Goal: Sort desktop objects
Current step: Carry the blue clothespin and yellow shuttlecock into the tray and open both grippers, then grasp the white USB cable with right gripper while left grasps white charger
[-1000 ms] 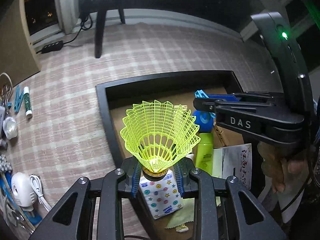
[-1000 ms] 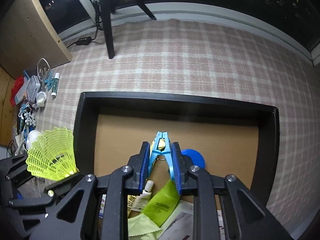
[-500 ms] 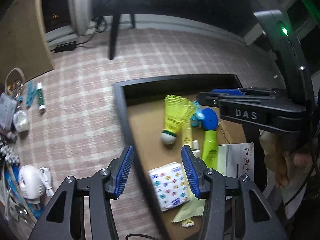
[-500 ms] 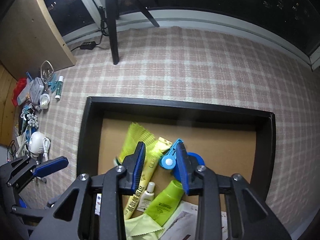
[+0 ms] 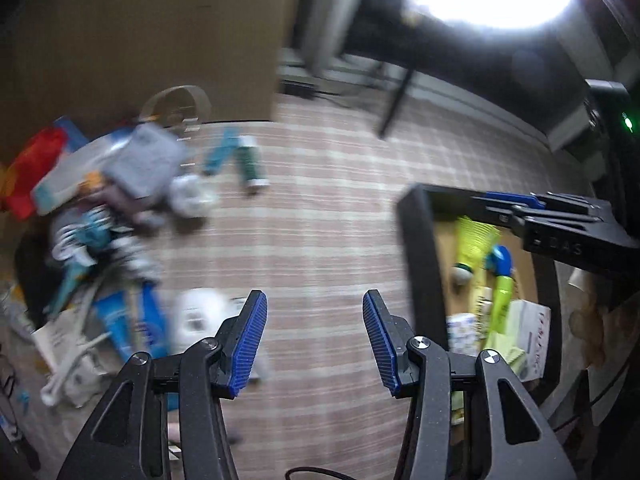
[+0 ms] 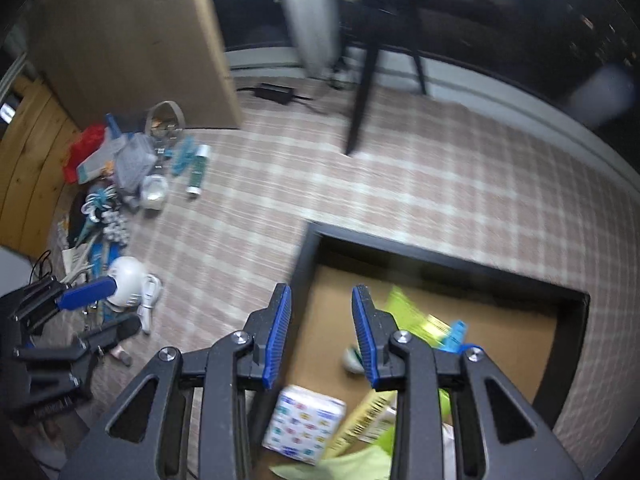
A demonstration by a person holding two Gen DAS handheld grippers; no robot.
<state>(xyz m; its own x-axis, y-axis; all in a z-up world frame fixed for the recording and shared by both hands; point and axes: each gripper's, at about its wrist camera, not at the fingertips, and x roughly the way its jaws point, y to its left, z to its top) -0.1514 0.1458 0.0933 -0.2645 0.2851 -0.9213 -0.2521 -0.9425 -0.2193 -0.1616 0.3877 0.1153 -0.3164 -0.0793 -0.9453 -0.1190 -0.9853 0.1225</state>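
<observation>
My left gripper (image 5: 314, 296) is open with nothing between its fingers, over the checked cloth between the clutter and the black tray (image 5: 416, 248). My right gripper (image 6: 322, 289) is also open and holds nothing; it hangs above the tray's left rim (image 6: 308, 256). In the tray lie the yellow shuttlecock (image 6: 408, 312), the blue clip (image 6: 454, 334), a patterned tissue pack (image 6: 306, 424) and a green tube (image 5: 502, 300). Both views are blurred by motion.
A pile of loose objects (image 5: 120, 200) lies at the left, with a white device (image 5: 198, 316), a glue stick (image 5: 250, 160) and a blue clothespin (image 5: 218, 154). A wooden panel (image 6: 132, 40) and a chair leg (image 6: 362, 96) stand behind.
The left gripper let go of the shuttlecock and the right let go of the blue clip; both now lie in the tray. Both grippers opened and swung left toward the pile.
</observation>
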